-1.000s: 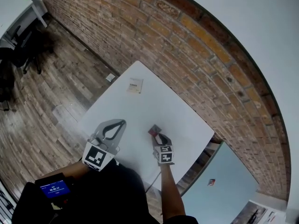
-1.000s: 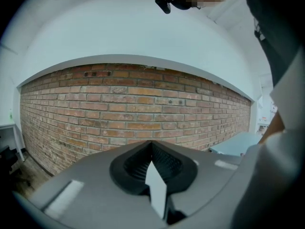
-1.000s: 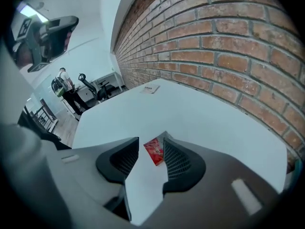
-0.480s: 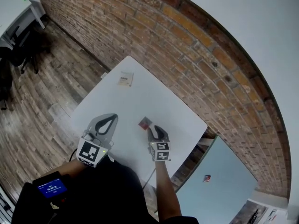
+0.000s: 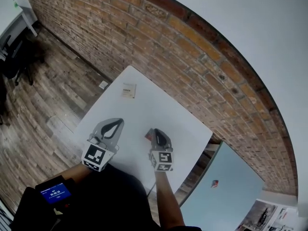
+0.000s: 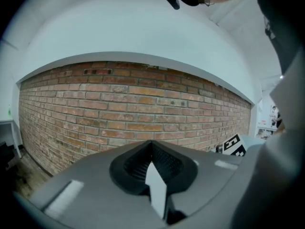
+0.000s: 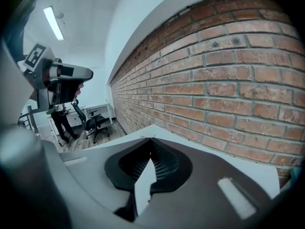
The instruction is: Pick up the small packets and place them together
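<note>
Pinching a red packet at its tips, the right gripper is hovering above the near part of the white table. Its jaws have just been closing on the packet. Only a red sliver is showing, so its long axis cannot be told. A pale packet is lying flat by the far left corner, edges roughly parallel to the table's. The left gripper is hanging with jaws together, empty.
</note>
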Available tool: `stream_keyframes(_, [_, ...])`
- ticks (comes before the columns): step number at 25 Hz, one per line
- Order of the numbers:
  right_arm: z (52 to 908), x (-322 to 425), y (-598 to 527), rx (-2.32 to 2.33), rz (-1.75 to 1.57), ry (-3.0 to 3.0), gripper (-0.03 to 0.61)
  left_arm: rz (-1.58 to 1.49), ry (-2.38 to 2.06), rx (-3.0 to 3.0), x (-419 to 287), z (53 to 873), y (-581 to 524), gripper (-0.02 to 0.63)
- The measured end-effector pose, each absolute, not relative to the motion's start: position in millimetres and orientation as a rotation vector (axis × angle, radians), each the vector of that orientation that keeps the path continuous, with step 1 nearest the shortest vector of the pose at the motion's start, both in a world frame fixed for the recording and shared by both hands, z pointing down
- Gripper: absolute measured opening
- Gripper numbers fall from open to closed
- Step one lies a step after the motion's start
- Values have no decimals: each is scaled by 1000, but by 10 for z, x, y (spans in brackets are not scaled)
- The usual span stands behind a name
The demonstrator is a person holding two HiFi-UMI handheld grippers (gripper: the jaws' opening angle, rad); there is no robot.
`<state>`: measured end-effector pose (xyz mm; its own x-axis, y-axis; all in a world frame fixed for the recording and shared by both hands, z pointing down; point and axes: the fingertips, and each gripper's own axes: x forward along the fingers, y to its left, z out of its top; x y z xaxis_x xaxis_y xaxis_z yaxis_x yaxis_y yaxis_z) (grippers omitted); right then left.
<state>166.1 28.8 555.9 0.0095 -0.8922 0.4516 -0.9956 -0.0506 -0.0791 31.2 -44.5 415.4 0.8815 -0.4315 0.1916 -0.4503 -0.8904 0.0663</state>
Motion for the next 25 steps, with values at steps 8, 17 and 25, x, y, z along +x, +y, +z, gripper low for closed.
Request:
stream_keyframes(8, [5467,1367,-390,2038,559,-1964,3,236,-595,2908,98,4210,-967,0])
stream_keyframes(17, [5460,1206,-964,2041,588,-1930,14,212,-564,2878,-191,4244,-1523,0])
stream_keyframes(25, [5483,1139,-1371,2050,616,-1914,38,220,-524,2872,-353,4341,-1848,0])
